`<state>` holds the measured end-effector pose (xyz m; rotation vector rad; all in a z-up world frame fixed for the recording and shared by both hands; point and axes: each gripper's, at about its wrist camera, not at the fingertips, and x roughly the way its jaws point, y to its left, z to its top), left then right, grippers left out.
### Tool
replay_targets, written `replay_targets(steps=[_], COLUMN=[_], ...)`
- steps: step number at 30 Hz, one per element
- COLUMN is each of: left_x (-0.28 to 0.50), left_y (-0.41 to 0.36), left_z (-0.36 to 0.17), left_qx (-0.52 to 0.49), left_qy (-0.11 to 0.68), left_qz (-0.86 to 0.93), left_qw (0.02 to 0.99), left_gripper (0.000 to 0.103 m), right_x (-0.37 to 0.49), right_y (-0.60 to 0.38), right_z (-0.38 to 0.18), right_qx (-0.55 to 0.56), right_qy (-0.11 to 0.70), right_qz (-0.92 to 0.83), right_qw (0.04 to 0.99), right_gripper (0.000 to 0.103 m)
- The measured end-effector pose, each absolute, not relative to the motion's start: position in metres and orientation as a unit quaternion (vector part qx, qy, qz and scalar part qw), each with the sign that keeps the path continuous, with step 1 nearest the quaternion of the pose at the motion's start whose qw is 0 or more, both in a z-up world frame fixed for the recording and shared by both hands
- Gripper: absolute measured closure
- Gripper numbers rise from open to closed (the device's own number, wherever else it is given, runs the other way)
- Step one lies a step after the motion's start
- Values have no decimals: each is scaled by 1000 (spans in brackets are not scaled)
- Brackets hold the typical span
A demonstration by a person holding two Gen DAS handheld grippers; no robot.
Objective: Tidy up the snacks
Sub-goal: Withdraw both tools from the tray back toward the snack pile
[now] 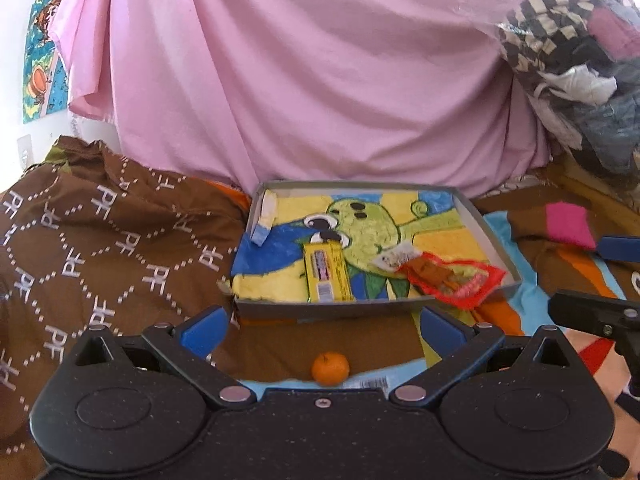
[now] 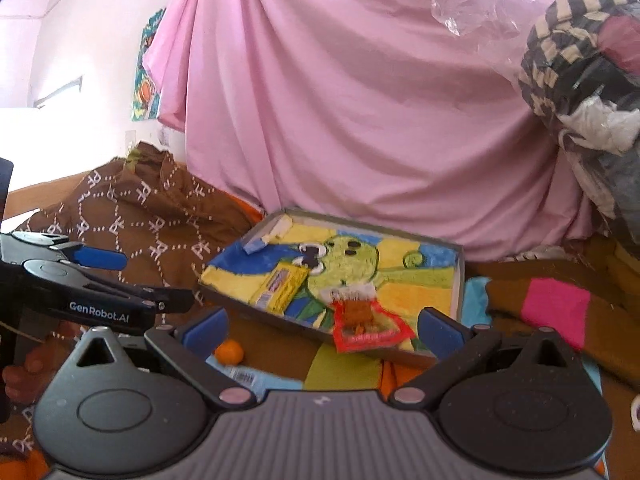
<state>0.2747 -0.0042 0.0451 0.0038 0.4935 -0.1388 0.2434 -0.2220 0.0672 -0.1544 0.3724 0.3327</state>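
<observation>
A shallow grey tray lined with a cartoon picture lies on the bed. In it lie a yellow snack bar and a small white-and-blue packet. A red snack packet overhangs the tray's near rim. A mandarin rests on the bedding in front of the tray. My left gripper is open over the mandarin. My right gripper is open, just short of the red packet.
A pink sheet hangs behind the tray. Brown patterned cloth is bunched at the left, and a clothes pile sits at the right. A light-blue wrapper with a barcode lies beside the mandarin. A hand shows at the left edge.
</observation>
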Motion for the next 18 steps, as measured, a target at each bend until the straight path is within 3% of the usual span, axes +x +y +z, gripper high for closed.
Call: replay_targets(steps=[18], left_x=[225], left_y=[8], left_z=[7], left_qx=[47], left_qy=[308], left_qz=[-70], left_qw=[948], left_gripper=[1], right_x=[186], right_y=[-203], right_z=[32], right_qx=[-96], right_qy=[270], right_qz=[234], right_qw=[929], right_gripper=[0])
